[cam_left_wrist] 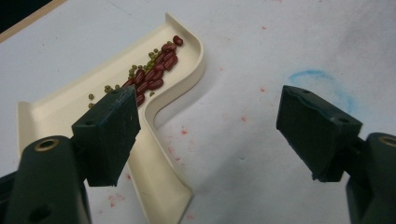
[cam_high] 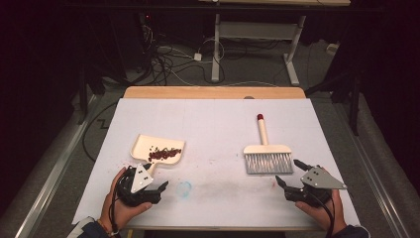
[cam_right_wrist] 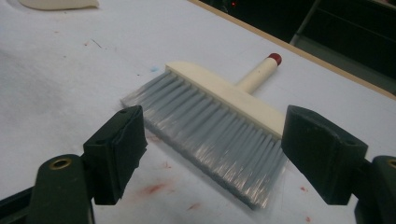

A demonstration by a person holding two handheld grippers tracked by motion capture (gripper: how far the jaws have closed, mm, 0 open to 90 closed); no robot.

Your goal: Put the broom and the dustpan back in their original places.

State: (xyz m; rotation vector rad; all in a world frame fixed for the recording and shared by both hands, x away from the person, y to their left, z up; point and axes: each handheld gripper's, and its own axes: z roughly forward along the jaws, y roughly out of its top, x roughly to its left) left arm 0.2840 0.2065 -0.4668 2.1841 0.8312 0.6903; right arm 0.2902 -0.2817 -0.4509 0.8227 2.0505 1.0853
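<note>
Dustpan (cam_high: 157, 150) and brush (cam_high: 266, 151) are laid flat on the white table (cam_high: 218, 124), well apart, the dustpan at the left and the brush at the right. The left gripper (cam_high: 148, 186) is held low at the near edge, just beside the dustpan's handle, with the forearm brought in from below; its jaws are spread wide and nothing is gripped between them. In the left gripper view one jaw is seen over the handle of the dustpan (cam_left_wrist: 154, 140), the other over bare table. The right gripper (cam_high: 289, 173) is held near the bristle edge of the brush, its jaws likewise released and parted; in the right gripper view the grey bristles of the brush (cam_right_wrist: 219, 126) are framed between them, untouched.

The dustpan's handle is pointed toward the person, its open mouth away. A line of red beans (cam_high: 165, 153) and small green ones is gathered inside it, seen also in the left gripper view (cam_left_wrist: 154, 77). The brush's long axis is run away from the person, red-tipped handle far, bristles near. A faint blue ring (cam_high: 184, 189) is marked on the table between the grippers, and small red stains are scattered about.
</note>
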